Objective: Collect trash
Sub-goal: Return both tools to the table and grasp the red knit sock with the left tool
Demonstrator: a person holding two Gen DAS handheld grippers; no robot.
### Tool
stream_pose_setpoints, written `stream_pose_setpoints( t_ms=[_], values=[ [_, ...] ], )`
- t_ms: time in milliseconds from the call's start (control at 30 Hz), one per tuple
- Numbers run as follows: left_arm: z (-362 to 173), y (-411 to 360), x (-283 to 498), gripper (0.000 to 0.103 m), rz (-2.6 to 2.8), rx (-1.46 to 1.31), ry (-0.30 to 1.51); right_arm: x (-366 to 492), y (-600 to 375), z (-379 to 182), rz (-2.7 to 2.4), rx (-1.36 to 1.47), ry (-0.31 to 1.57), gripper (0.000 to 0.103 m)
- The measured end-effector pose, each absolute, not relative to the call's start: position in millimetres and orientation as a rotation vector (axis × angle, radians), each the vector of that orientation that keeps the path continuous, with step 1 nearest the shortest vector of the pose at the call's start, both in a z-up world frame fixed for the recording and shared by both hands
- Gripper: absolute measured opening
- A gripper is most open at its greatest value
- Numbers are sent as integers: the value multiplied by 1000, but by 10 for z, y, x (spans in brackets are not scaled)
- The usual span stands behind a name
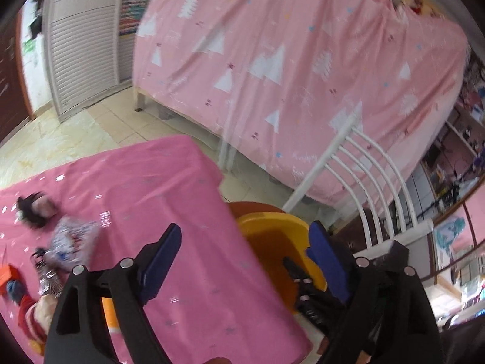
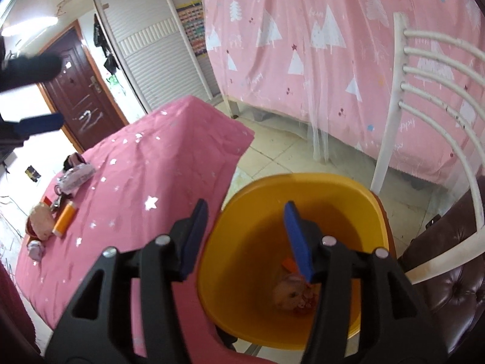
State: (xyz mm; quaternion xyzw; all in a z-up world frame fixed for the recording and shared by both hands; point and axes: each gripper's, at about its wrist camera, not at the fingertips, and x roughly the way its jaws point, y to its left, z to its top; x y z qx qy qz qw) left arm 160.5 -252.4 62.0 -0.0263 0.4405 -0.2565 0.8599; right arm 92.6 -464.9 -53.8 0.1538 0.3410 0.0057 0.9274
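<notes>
The right gripper (image 2: 242, 236) hangs over the yellow bin (image 2: 303, 188), its jaws apart with nothing between them; crumpled trash (image 2: 292, 295) lies at the bin's bottom; the left gripper (image 1: 245, 261) also has jaws wide and empty; more trash (image 2: 74, 179) sits on the pink tabletop (image 2: 157, 157)

Bright, even indoor light; heavy fisheye warp

Left wrist view is motion-smeared throughout; right wrist view is sharper, with dark vignette corners and white glare at 9 o'clock beside the door (image 2: 80, 88).
</notes>
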Motion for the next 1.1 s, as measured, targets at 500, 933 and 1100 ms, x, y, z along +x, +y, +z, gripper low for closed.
stream_pose_setpoints(
  t_ms=[500, 933, 1100],
  values=[
    [727, -1033, 1564, 82, -302, -108, 874, 946, -3874, -132, 151, 280, 610, 57],
    [489, -187, 1371, 82, -275, -78, 895, 1168, -3050, -1, 288, 188, 646, 57],
    [376, -53, 1315, 82, -319, -54, 902, 1202, -2834, 34, 313, 162, 657, 57]
  ],
)
